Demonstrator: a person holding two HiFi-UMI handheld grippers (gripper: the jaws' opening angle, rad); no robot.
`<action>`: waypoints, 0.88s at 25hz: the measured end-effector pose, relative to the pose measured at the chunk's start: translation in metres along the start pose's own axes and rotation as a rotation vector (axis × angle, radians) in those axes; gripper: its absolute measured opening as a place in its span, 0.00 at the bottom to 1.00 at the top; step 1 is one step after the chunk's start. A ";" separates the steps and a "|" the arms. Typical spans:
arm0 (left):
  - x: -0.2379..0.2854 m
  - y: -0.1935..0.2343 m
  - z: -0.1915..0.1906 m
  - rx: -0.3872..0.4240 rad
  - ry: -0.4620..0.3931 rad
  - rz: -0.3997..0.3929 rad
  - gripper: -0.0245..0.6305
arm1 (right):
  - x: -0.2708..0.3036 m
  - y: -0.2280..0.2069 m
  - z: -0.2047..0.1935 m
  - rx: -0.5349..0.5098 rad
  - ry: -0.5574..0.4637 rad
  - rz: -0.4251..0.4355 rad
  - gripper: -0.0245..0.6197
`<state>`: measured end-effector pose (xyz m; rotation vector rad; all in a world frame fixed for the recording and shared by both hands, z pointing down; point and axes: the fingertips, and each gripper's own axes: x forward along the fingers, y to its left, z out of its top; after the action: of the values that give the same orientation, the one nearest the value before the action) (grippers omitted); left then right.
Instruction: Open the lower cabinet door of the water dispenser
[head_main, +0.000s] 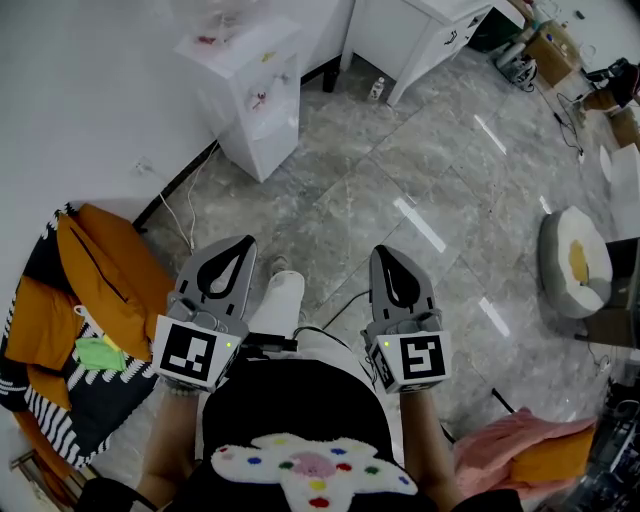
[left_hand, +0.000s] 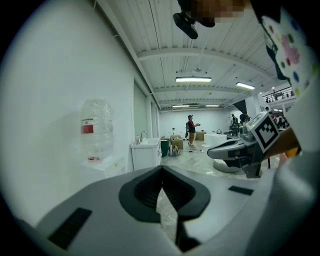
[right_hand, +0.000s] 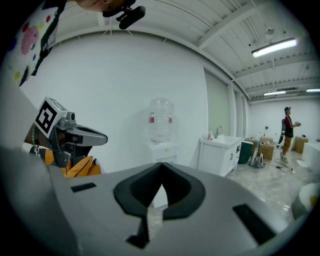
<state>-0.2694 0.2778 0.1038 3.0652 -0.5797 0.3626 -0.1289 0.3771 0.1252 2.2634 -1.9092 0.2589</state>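
The white water dispenser (head_main: 252, 95) stands against the wall, well ahead of me, with a clear bottle (right_hand: 161, 119) on top. Its lower front is closed as far as I can tell, and in the right gripper view my own jaws hide most of it. The left gripper (head_main: 238, 250) and the right gripper (head_main: 386, 255) are side by side at waist height, pointing forward over the floor. Both are shut with nothing between the jaws. In the left gripper view the dispenser (left_hand: 102, 167) is at the left and the right gripper (left_hand: 235, 150) is at the right.
An orange bag on striped cloth (head_main: 95, 290) lies at my left by the wall. A white sink cabinet (head_main: 420, 35) stands beyond the dispenser, with a small bottle (head_main: 377, 89) on the floor beside it. A round grey cushion (head_main: 575, 265) and a pink cloth (head_main: 520, 440) lie to the right. A person (right_hand: 287, 129) stands far off.
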 end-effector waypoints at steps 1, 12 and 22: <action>0.002 0.000 -0.001 0.000 0.000 -0.001 0.05 | 0.001 -0.001 0.000 0.004 0.001 0.001 0.05; 0.054 0.019 0.000 -0.001 -0.008 -0.040 0.05 | 0.036 -0.028 -0.005 0.002 0.030 -0.026 0.05; 0.129 0.052 0.016 0.002 -0.008 -0.084 0.05 | 0.097 -0.071 0.011 0.009 0.095 -0.076 0.05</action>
<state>-0.1678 0.1825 0.1156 3.0817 -0.4498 0.3498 -0.0425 0.2938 0.1361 2.2808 -1.7748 0.3589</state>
